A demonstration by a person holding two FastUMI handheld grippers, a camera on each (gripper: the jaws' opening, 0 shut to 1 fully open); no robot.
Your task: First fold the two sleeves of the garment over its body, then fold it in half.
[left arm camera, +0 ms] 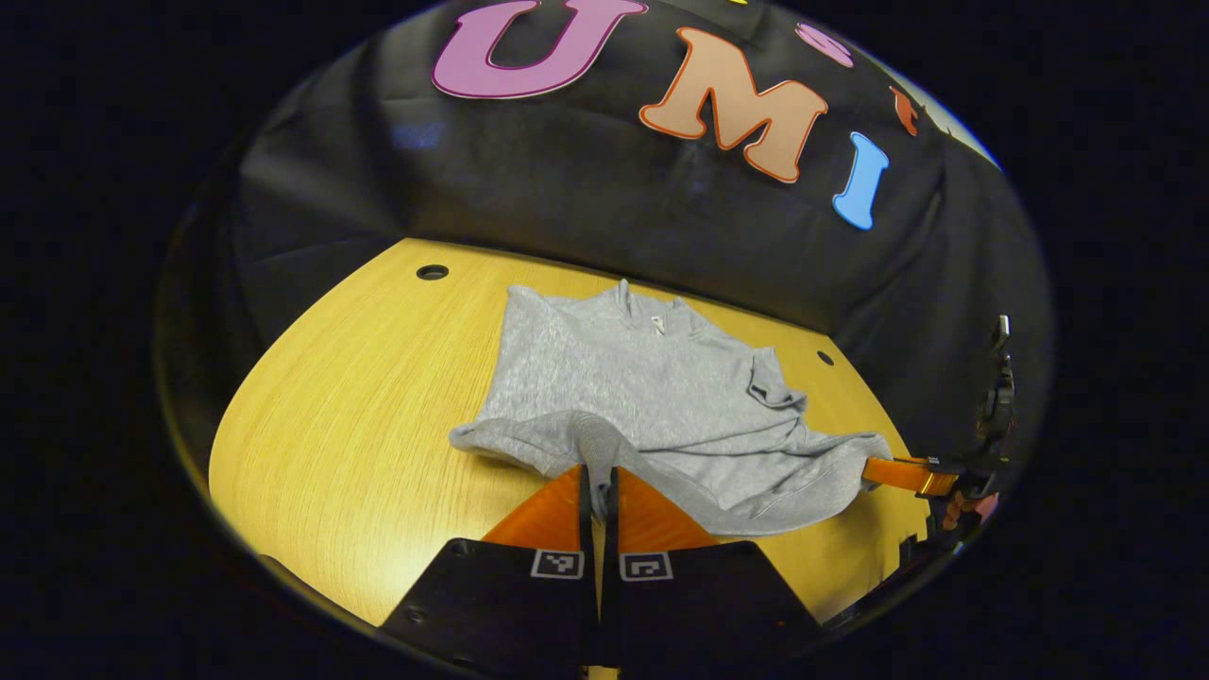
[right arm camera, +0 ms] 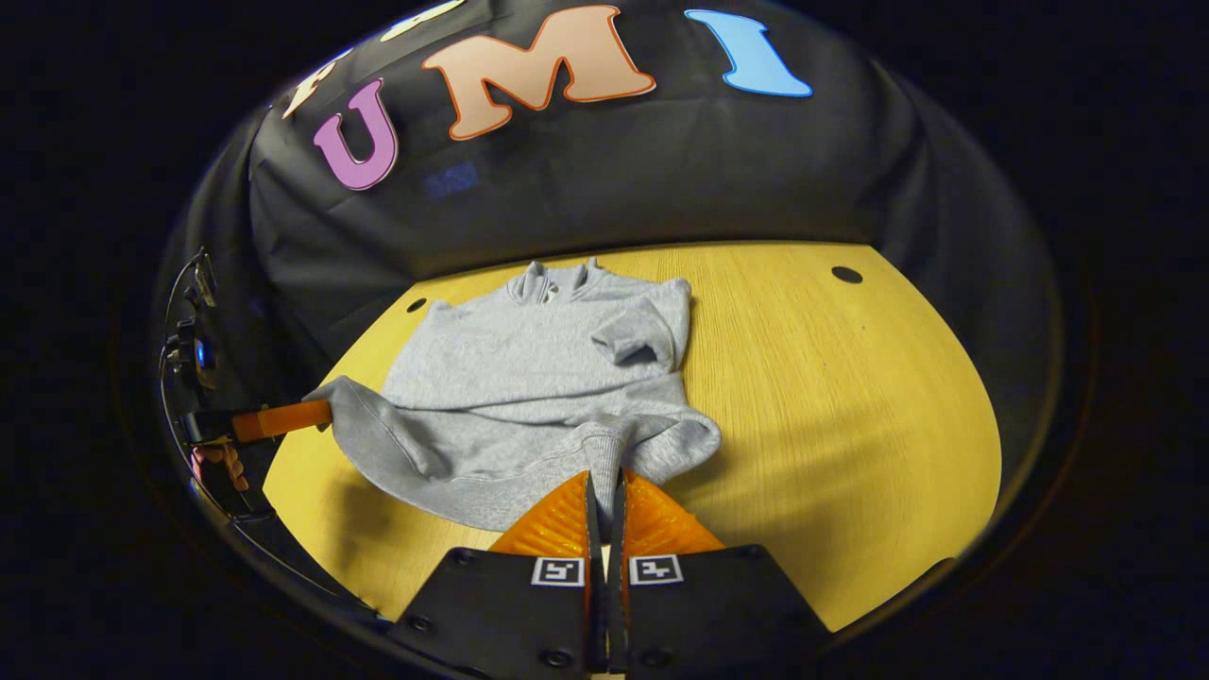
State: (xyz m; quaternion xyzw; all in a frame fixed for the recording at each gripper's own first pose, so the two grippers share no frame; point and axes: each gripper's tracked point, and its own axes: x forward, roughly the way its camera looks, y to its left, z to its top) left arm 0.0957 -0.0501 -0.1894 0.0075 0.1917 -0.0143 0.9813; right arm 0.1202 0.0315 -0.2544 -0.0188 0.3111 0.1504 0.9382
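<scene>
A grey sweatshirt [left arm camera: 652,387] lies on the yellow wooden table [left arm camera: 359,416], collar toward the far wall, both sleeves folded in over its body. My left gripper [left arm camera: 597,482] is shut on the bottom hem near one corner, lifting it slightly. In the right gripper view the same sweatshirt [right arm camera: 529,378] shows, and my right gripper [right arm camera: 604,486] is shut on the hem near the other corner. Each view also shows the other gripper's orange fingers pinching the hem, the right gripper [left arm camera: 907,472] at the right edge and the left gripper [right arm camera: 283,417] at the left edge.
The table has small round holes [left arm camera: 433,272] [right arm camera: 846,275] near its far edge. Bare tabletop [right arm camera: 850,406] stretches on either side of the garment. Black cloth wall [left arm camera: 604,208] rises directly behind the table. A hand [right arm camera: 215,463] holds the left gripper.
</scene>
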